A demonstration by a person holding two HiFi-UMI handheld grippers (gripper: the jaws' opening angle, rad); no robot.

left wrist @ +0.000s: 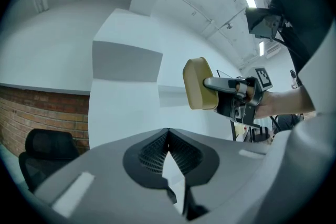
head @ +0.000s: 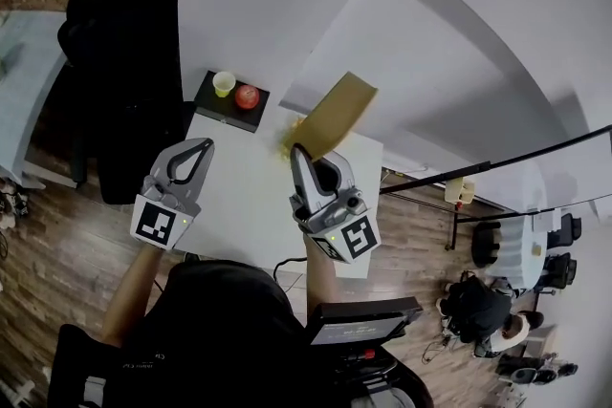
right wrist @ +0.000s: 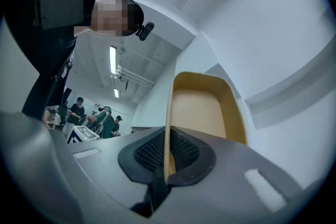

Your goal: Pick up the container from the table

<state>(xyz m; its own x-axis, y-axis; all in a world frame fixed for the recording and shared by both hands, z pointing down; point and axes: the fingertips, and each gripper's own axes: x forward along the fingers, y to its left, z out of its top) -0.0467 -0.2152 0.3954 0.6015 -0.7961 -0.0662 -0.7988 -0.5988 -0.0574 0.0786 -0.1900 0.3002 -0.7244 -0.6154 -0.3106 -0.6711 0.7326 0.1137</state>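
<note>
One container (head: pixel 339 115), one cup (head: pixel 224 84) (yellow).

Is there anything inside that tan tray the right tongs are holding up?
Empty. The right gripper view looks into the tan rounded paper tray, showing only bare floor; the right tongs pinch its rim.

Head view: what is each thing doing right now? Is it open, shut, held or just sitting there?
Container: held by its rim, tilted, in the air above the table.
Right hand-held gripper: shut on the container's rim.
Left hand-held gripper: shut, nothing in it.
Yellow cup: upright on the black box.
Red apple: sitting on the box beside the cup.
</note>
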